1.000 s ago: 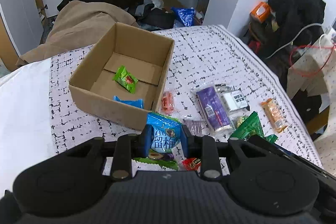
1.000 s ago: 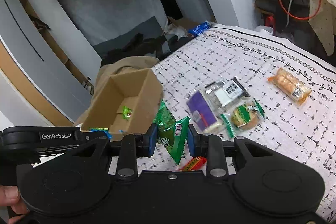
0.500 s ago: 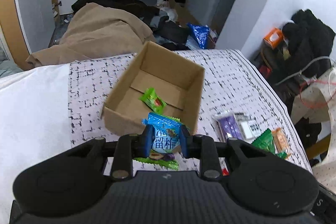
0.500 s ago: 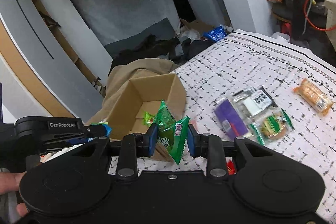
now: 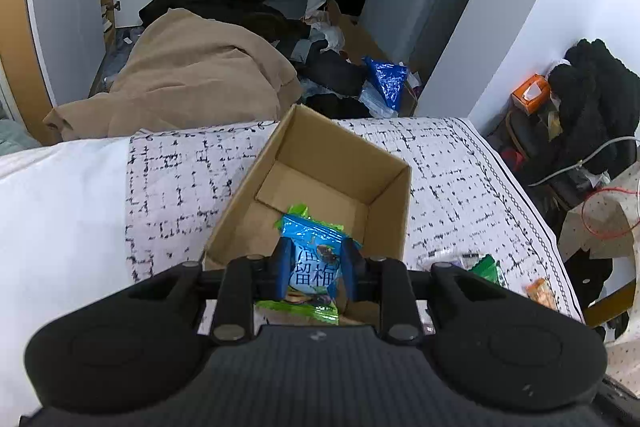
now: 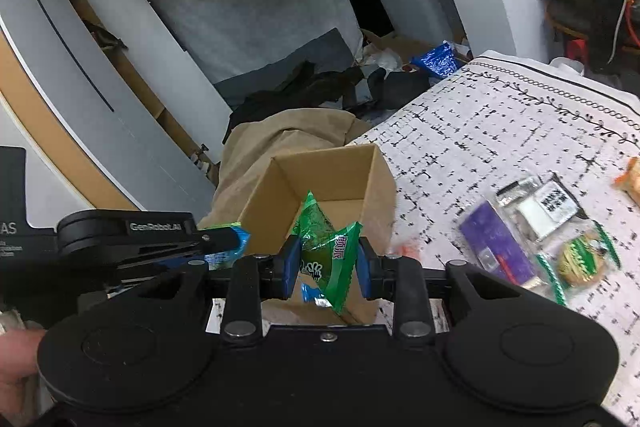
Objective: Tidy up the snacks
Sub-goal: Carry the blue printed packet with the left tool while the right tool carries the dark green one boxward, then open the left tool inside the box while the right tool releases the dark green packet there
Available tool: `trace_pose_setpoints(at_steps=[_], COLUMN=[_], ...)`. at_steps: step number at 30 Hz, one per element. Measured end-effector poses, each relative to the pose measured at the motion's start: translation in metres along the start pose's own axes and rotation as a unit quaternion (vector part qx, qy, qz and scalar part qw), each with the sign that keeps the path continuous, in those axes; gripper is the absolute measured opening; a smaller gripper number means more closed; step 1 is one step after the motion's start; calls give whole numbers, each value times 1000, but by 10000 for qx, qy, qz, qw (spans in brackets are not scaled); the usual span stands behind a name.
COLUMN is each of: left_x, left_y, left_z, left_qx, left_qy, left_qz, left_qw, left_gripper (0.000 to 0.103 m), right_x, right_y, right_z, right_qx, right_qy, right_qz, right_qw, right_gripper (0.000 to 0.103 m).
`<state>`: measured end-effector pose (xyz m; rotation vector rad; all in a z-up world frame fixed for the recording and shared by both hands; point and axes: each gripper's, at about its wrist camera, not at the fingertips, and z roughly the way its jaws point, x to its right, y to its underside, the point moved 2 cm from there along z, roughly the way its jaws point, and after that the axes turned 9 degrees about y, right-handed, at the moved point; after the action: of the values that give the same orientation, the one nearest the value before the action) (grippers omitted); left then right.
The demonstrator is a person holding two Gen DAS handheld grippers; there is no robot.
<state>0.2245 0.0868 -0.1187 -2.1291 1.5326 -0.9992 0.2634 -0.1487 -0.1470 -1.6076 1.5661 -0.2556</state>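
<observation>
Left gripper (image 5: 315,267) clamped on a blue packet (image 5: 314,259), right gripper (image 6: 328,263) clamped on a green packet (image 6: 326,251); both held over the near end of the box (image 5: 384,195). Box sits on the patterned cloth (image 5: 460,163), more snacks (image 6: 532,235) loose to its right.

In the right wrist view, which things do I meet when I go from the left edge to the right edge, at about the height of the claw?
Left claw holding a blue packet → cardboard box → green packet in the right claw → purple packet → round green-wrapped snack.
</observation>
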Motion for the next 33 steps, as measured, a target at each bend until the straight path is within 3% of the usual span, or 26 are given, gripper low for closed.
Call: trace_pose_setpoints(at_steps=[12, 23, 26, 30, 33], left_x=[-12, -13, -14, -18, -19], left_y=[-11, -15, -17, -20, -19], left_z=[40, 43, 36, 24, 13], left_qx=[-248, -291, -314, -278, -242], left_qy=[-138, -303, -346, -415, -485], left_qz=[-69, -40, -102, -197, -247], left_qw=[9996, 9991, 9989, 9986, 9982], left_gripper=[21, 25, 26, 31, 45], right_x=[-8, -23, -28, -31, -28], right_y=[-9, -25, -29, -29, -28], right_z=[38, 46, 44, 30, 17], right_qx=[-227, -126, -121, -42, 6], right_qy=[-73, -234, -316, -367, -280], right_qz=[85, 63, 59, 36, 24], right_qw=[9997, 9996, 9994, 9993, 9996], right_gripper=[29, 31, 36, 54, 60])
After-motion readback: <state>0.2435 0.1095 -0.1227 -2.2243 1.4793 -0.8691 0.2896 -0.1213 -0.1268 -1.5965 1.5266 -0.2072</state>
